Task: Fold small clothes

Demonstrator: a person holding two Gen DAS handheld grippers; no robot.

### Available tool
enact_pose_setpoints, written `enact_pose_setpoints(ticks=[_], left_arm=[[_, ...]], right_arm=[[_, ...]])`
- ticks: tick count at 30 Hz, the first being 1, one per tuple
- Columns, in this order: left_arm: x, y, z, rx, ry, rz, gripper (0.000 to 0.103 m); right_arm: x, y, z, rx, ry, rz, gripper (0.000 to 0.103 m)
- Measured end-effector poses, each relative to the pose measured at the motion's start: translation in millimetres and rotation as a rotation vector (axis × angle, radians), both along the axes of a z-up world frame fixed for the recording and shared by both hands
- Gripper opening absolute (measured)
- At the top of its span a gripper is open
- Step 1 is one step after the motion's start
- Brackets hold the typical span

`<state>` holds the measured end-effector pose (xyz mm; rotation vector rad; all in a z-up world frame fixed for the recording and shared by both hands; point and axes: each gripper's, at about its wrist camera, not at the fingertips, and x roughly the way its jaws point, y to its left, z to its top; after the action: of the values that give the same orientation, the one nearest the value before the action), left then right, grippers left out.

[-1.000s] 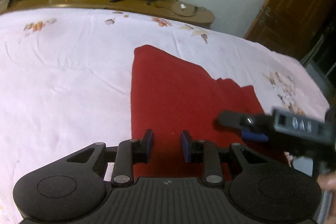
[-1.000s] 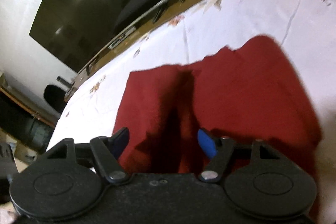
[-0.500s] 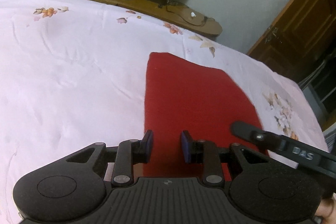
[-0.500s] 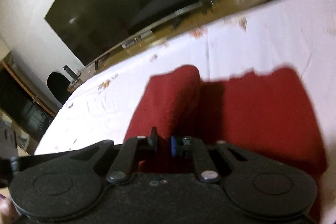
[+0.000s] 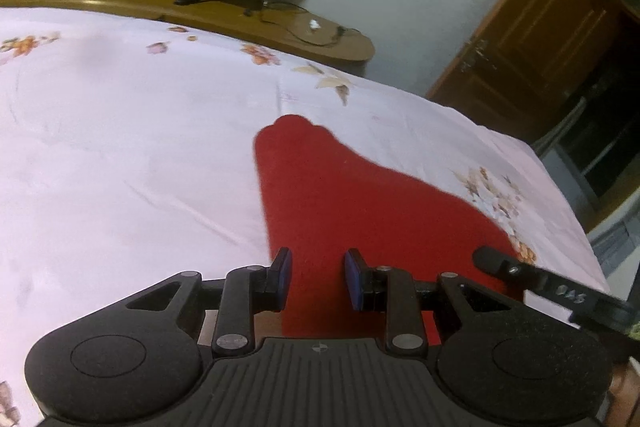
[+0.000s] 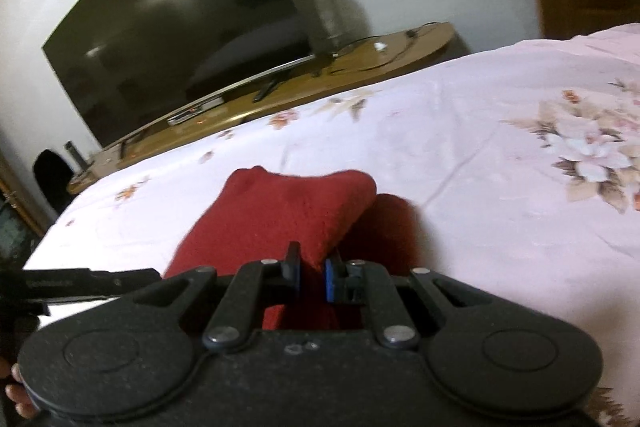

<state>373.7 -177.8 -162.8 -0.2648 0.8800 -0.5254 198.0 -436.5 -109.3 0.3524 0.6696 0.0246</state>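
A small red garment (image 5: pixel 340 195) lies on a pale floral bedsheet (image 5: pixel 120 147). My left gripper (image 5: pixel 316 281) hovers over its near edge with the jaws apart and nothing between them. My right gripper (image 6: pixel 312 275) is shut on a fold of the red garment (image 6: pixel 280 219) and holds that part lifted off the bed, so the cloth drapes away from the pads. The right gripper's body also shows at the right edge of the left wrist view (image 5: pixel 540 283), and the left gripper's body at the left edge of the right wrist view (image 6: pixel 80 283).
A wooden TV bench (image 5: pixel 240 23) with a large dark television (image 6: pixel 180 39) and cables runs along the far side of the bed. A brown wooden door (image 5: pixel 540 39) stands at the right. The bed's right edge (image 5: pixel 560 195) drops off near the door.
My right gripper closed on the red garment and lifted its edge up and over toward the far side. The cloth's visible shape narrowed. My left gripper stayed open over the near edge.
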Motion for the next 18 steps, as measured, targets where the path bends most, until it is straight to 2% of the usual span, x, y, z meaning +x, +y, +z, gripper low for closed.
enact_pose_setpoints(ticks=[2,4,5,6,7,11,14,18], left_arm=[[2,-8,-4,0.001,0.004,-0.016,0.028],[2,-17,-10,0.027,0.006,-0.02,0.028],[1,-19,-12,0.041,-0.003,-0.022,0.031],[0,-20,-12,0.064,-0.015,-0.016,0.041],[0,-19,-11,0.076,-0.017,-0.007,0.048],[-2,-6,1,0.047,-0.014,0.018,0.049],[-15,-9,12,0.043,-0.045,-0.027,0.049],[-41,-17,13,0.026,-0.021,-0.102,0.049]], right_arm=[[-1,-4,-13,-0.032,0.027,-0.033,0.013],[4,-5,-31,-0.053,0.095,-0.04,0.014],[5,-6,-41,-0.04,0.125,-0.037,0.02],[1,-8,-43,-0.04,0.114,-0.048,0.023],[-2,-9,-42,-0.047,0.108,-0.057,0.025],[-10,-16,-17,-0.019,0.055,-0.08,0.025],[-24,-7,7,-0.017,-0.015,-0.043,0.025],[-34,15,8,0.018,0.012,0.03,0.025]])
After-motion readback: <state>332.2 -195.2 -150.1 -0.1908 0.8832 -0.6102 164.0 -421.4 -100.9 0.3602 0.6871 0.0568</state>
